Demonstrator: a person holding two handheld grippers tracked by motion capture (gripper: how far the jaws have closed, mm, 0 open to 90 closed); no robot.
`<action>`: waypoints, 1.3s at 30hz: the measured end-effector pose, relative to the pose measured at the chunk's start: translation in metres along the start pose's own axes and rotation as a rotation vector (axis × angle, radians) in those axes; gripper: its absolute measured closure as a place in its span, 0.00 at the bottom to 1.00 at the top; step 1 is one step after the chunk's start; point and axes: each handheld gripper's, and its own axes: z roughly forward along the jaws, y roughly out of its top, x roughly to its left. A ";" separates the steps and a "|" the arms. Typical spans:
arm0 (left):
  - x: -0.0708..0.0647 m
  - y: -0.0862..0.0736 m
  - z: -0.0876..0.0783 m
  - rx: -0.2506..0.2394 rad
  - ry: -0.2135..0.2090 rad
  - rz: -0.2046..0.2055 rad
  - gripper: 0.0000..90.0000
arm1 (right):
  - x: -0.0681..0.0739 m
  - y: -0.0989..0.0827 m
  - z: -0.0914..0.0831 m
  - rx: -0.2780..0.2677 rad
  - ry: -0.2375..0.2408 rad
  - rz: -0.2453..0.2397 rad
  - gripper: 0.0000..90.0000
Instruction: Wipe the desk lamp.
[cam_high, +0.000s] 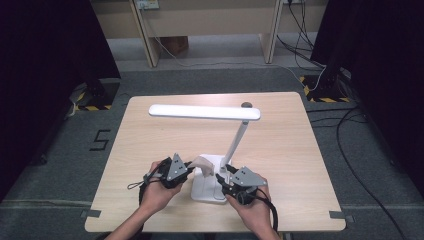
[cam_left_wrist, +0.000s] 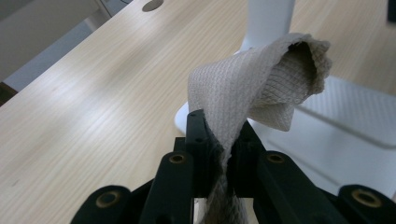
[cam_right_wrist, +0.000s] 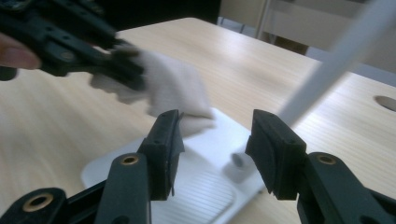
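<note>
A pale wood-grain tabletop (cam_high: 165, 140) fills the centre of the high view, squarish with rounded corners, standing on grey carpeted floor (cam_high: 60, 165). A small round cable hole (cam_high: 246, 105) sits near its far edge, upper centre of the frame. A white desk lamp stands on it: its flat rectangular base (cam_high: 206, 189) rests on the wood near the lower edge, slightly right of centre, and a slim white stem (cam_high: 237, 142) leans up and right from the base to a long white light bar (cam_high: 205, 112) stretched left to right above the far half of the tabletop.
</note>
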 end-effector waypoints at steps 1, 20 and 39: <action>0.002 -0.002 -0.001 0.001 0.006 0.000 0.89 | -0.004 -0.001 -0.002 -0.003 -0.013 0.010 0.59; -0.001 -0.016 0.010 0.044 -0.012 0.029 0.88 | -0.051 0.019 -0.012 -0.134 -0.107 0.068 0.52; -0.004 -0.006 0.044 0.077 -0.026 0.002 0.88 | -0.070 0.063 0.000 -0.259 -0.077 0.075 0.51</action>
